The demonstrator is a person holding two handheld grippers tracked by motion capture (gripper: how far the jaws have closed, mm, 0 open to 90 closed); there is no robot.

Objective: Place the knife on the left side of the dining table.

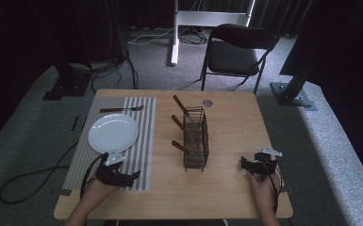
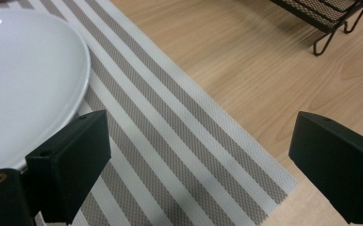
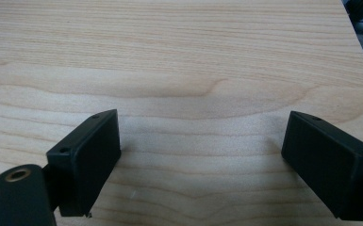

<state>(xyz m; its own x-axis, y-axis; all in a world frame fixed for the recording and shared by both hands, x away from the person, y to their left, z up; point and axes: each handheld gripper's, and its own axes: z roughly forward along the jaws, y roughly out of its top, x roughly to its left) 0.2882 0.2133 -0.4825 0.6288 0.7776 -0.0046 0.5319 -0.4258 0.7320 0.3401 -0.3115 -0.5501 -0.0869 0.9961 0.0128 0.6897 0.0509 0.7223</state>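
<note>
- Here, a wooden table (image 1: 235, 117) is seen from above, and a striped placemat (image 1: 144, 141) is laid on its left part.
- A wire basket (image 1: 195, 139) is placed near the table's middle; three brown handles (image 1: 180, 147) stick out of it toward the left, and the utensil ends are hidden inside the mesh.
- A white plate (image 1: 113, 133) is laid on the placemat, with a fork (image 1: 121, 109) beyond it.
- The left hand (image 1: 92, 190) is brought in from the bottom edge, cut off at the forearm, and the left gripper (image 1: 134, 176) is held low over the near end of the placemat, just beside the plate and pointed rightward.
- The right hand (image 1: 263, 188) is held near the right front corner, and the right gripper (image 1: 243, 163) is pointed toward the basket, well apart from it.
- In the left gripper view the jaws are spread wide over the stripes with nothing between them; one finger (image 2: 73, 155) is seen close to the plate rim.
- In the right gripper view the jaws are spread wide too, and only bare wood is seen between them.
</note>
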